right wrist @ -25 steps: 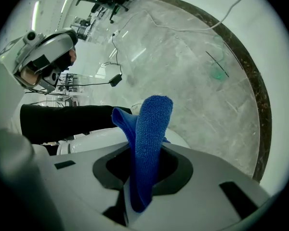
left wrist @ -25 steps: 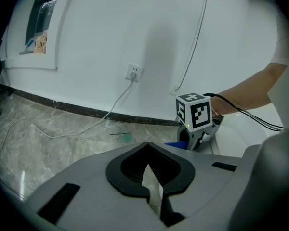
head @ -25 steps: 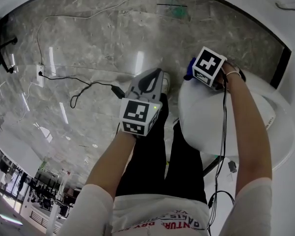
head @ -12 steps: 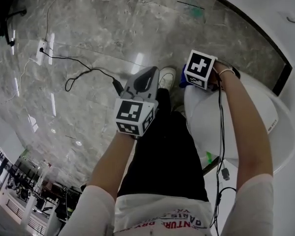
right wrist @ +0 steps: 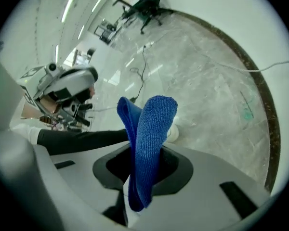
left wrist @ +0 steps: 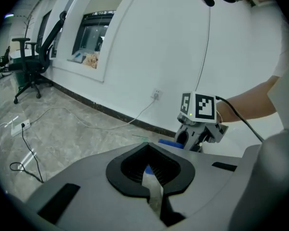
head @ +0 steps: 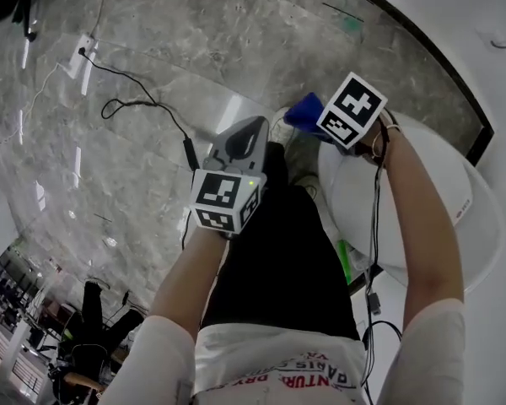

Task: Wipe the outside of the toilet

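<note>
The white toilet [head: 422, 218] stands at the right of the head view, under my right arm. My right gripper [head: 320, 123] hangs at the toilet's front edge, shut on a blue microfibre cloth [head: 302, 112] that sticks out over the floor, off the porcelain. In the right gripper view the cloth [right wrist: 149, 138] stands folded up out of the right gripper [right wrist: 142, 177]. My left gripper [head: 251, 129] floats above my leg, left of the toilet, holding nothing. In its own view the left gripper [left wrist: 151, 177] has its jaws together, and the right gripper [left wrist: 197, 131] with the cloth [left wrist: 171, 142] is ahead.
Grey marble floor [head: 152, 40] lies all round. A socket strip [head: 84, 47] and a black cable [head: 143, 101] cross it to the left. My black-trousered legs [head: 278, 251] and a white shoe [head: 282, 126] are beside the toilet. An office chair [left wrist: 29, 64] stands far off.
My right gripper has lifted and turned at the toilet's front, so the blue cloth now points out over the floor. The left gripper has hardly shifted.
</note>
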The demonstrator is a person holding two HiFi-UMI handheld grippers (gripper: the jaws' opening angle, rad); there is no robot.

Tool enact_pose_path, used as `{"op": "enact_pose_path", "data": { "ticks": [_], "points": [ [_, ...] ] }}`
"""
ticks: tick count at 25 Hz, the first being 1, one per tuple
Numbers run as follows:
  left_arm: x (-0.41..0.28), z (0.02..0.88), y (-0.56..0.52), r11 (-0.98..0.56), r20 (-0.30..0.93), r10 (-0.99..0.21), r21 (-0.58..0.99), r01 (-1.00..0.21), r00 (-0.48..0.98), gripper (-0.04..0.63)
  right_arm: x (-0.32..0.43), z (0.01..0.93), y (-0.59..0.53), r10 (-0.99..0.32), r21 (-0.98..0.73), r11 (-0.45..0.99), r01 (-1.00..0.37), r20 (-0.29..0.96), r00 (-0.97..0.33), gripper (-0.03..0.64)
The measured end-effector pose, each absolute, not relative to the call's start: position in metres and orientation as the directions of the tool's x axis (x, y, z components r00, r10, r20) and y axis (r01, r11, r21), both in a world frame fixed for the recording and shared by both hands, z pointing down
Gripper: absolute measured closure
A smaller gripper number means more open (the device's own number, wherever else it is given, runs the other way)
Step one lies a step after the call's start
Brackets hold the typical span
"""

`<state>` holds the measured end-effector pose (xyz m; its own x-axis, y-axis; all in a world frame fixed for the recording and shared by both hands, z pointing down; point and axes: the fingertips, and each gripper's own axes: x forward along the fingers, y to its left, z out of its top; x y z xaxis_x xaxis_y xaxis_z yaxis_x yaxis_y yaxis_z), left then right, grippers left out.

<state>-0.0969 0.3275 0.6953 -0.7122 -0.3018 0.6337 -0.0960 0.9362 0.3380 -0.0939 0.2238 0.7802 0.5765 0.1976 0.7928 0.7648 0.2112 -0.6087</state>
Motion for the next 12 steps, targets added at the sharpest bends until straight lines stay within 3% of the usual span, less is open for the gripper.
{"op": "enact_pose_path", "data": {
  "ticks": [6,9,12],
  "points": [
    [-0.122,0.593,0.326,0.936,0.542,-0.303,0.323,-0.139,-0.784,0.589,-0.136,0.678,0.232,0.469,-0.427,0.415,0.803,0.857,0.214,0.540],
    [-0.151,0.528,0.309,0.933,0.493,-0.331,0.298,-0.201,-0.805,0.590,-0.163,0.617,0.208,0.487,-0.307,0.543,0.782,0.874,0.005,0.540],
    [-0.169,0.457,0.284,0.927,0.464,-0.354,0.290,-0.238,-0.812,0.590,-0.174,0.547,0.176,0.481,-0.241,0.619,0.748,0.869,-0.118,0.540]
  ]
}}
